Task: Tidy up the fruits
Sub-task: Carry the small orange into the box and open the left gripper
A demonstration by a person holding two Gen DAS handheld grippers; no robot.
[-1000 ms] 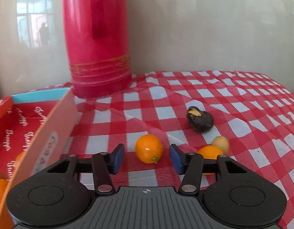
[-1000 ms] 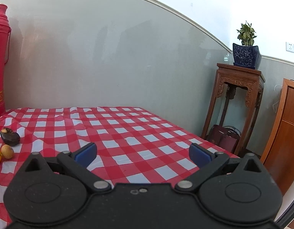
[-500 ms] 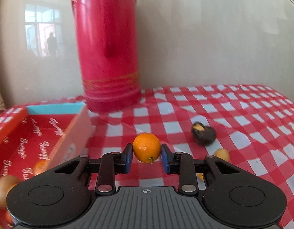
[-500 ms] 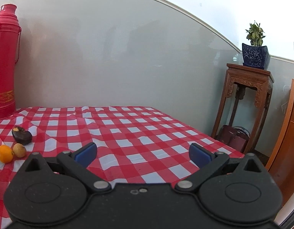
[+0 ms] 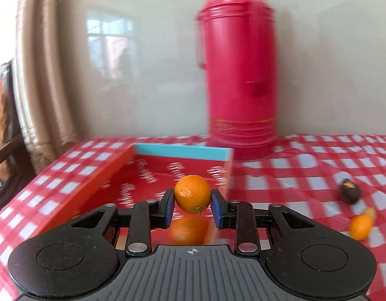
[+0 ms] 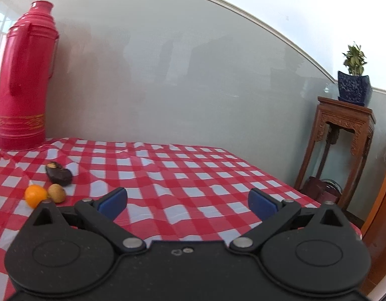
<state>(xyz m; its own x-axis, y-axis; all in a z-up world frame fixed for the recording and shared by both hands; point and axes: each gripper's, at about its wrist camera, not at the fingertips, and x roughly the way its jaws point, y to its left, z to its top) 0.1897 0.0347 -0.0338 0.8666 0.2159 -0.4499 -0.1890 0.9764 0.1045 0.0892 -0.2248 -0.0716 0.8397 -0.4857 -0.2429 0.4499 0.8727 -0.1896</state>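
Observation:
My left gripper (image 5: 192,206) is shut on a small orange (image 5: 192,197) and holds it above the open red box (image 5: 152,178). Another orange (image 5: 189,230) lies blurred in the box below it. On the checked cloth to the right lie a second small orange (image 5: 360,227), a tan fruit (image 5: 369,212) and a dark fruit (image 5: 349,193). The right wrist view shows the same three: orange (image 6: 35,195), tan fruit (image 6: 56,193), dark fruit (image 6: 58,173). My right gripper (image 6: 187,202) is open and empty, right of them above the cloth.
A tall red thermos (image 5: 239,80) stands at the back against the wall, right behind the box; it also shows in the right wrist view (image 6: 23,80). The table's right edge (image 6: 338,215) drops off near a wooden stand (image 6: 343,148) with a potted plant.
My left gripper closed on the orange, lifted it off the cloth and swung left over the red box. My right gripper shifted slightly, still open.

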